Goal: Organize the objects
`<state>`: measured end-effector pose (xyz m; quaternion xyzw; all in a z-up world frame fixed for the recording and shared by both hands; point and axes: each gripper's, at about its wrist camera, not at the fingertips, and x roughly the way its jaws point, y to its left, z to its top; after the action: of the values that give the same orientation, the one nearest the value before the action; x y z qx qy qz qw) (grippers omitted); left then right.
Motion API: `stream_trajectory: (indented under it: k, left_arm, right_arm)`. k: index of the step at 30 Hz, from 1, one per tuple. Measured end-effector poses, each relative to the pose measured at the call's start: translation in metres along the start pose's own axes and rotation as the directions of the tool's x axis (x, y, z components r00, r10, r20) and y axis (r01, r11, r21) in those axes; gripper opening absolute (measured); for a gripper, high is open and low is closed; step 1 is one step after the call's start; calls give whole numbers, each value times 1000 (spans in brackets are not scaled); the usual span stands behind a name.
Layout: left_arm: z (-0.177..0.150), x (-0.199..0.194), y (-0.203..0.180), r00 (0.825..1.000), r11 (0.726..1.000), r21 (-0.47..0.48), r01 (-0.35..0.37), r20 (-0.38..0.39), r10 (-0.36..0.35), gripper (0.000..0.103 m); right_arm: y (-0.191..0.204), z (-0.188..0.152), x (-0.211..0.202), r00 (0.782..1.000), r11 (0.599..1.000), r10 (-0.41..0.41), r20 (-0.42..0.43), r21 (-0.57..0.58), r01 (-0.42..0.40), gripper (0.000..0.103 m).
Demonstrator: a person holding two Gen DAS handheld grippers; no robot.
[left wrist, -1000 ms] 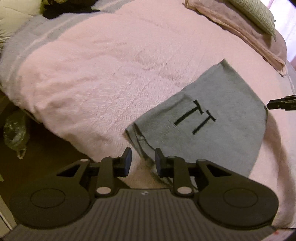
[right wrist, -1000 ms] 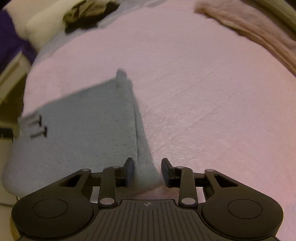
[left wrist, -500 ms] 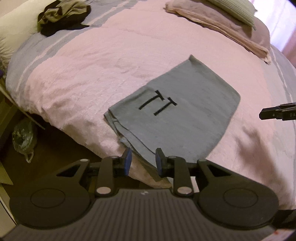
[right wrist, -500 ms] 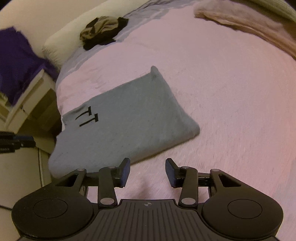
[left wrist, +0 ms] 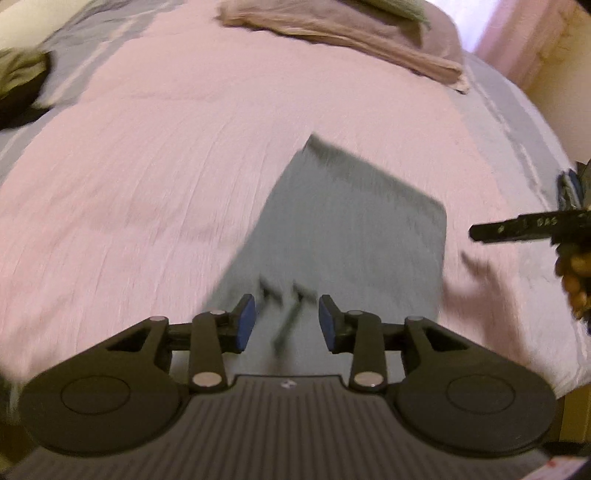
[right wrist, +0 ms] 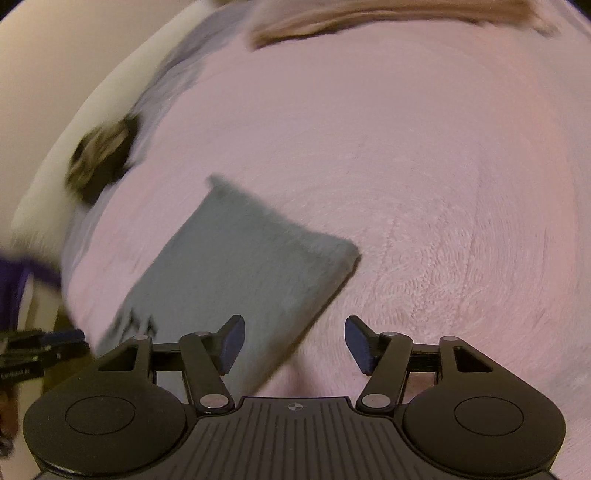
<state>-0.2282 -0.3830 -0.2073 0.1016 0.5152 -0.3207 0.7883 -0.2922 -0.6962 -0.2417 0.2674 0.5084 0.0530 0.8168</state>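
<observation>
A folded grey cloth with black lettering lies flat on the pink bedspread. My left gripper hovers open over the cloth's near edge, by the lettering, holding nothing. In the right wrist view the same grey cloth lies left of centre, and my right gripper is open above its near right corner, empty. The right gripper's fingers show at the right edge of the left wrist view, and the left gripper's fingers at the left edge of the right wrist view. Both views are motion-blurred.
A crumpled dark garment sits at the far left of the bed by a white pillow. A folded mauve blanket and a pillow lie along the far side. A hand holds the right gripper.
Both grippers have opened wider and swung over the cloth. The left one moved forward, over the lettering; the right one turned so the cloth lies to its lower left.
</observation>
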Motion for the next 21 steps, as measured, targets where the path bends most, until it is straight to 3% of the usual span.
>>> stream_trajectory:
  k: [4,8,14,15,16,19,21]
  left_arm:
    - [51,43,18,994,991,87,105,-32,-103,40]
    - [89,88,25,980,970,144,196,-73,-187,45]
    - [123,152,28,954,952,137,273,-162,-250,47]
    - [125,161,28,953,952,142,270,-184,-243,47]
    - [126,168,27,950,952,150,269,-204,-236,47]
    - [129,179,23,934,941,151,301,-244,-260,41]
    - [131,179,15,931,937,163,308,-254,-262,36]
  right_arm:
    - [-4,5,24,999,992,-21,46,128,15,57]
    - [-19,3,50,997,978,-63,39,204,54,57]
    - [-29,-4,59,994,952,10,106,303,-42,57]
    - [-30,-5,60,993,947,25,113,315,-60,52]
    - [-29,-4,61,994,945,19,110,323,-54,37]
    - [-32,0,61,993,930,11,118,363,-54,19]
    - [-36,8,56,992,928,34,120,365,-75,12]
